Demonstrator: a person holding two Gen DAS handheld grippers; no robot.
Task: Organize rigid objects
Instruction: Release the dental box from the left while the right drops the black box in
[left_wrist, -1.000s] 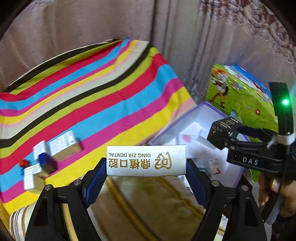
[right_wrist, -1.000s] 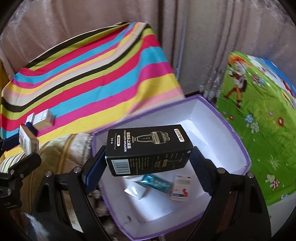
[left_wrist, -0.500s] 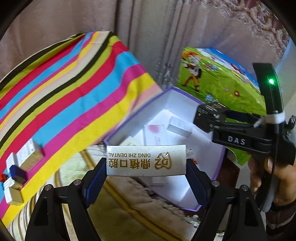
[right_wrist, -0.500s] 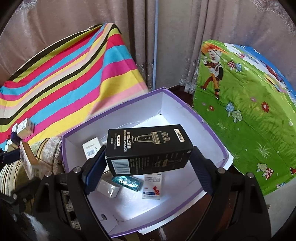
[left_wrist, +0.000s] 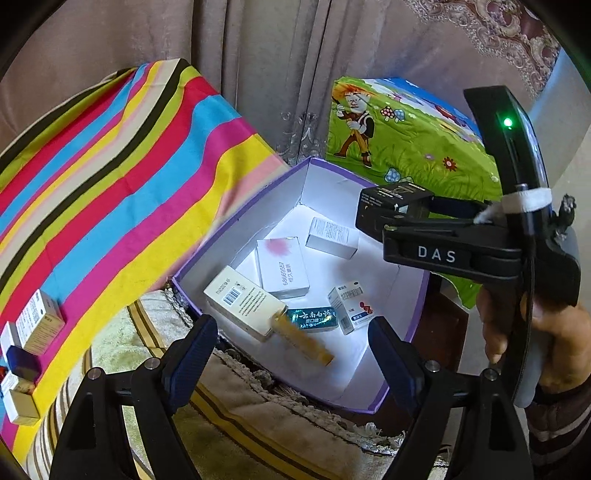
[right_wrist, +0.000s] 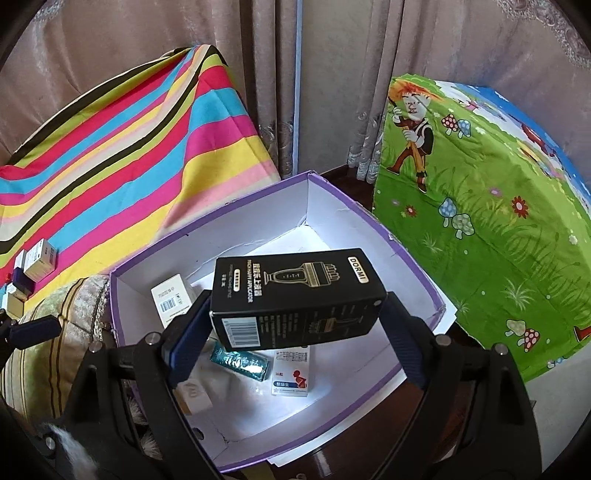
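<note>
nearest the lens, the left gripper (left_wrist: 291, 354) stands with its jaws spread and nothing between them, above the near rim of the purple-edged box (left_wrist: 207, 243). just beyond, inside the box, lie a long white carton with a barcode (left_wrist: 243, 306), a blurred tan box (left_wrist: 301, 343) partly over it, a teal packet (left_wrist: 314, 318), and three small white cartons. the right gripper (right_wrist: 295, 325) is clamped on the short ends of the black dormi carton (right_wrist: 295, 295), held level above the box interior. this carton is judged light, stiff card with smooth printed faces; an end-to-end hold suits it, though a hard squeeze could dent the flaps. farther left, several small boxes (left_wrist: 38, 321) rest on the striped cloth (left_wrist: 122, 192), well apart from the purple-edged box, and are judged equally light and best taken across their narrow sides. behind stand the cartoon-print cover (right_wrist: 480, 221) and the curtains (right_wrist: 325, 74).
</note>
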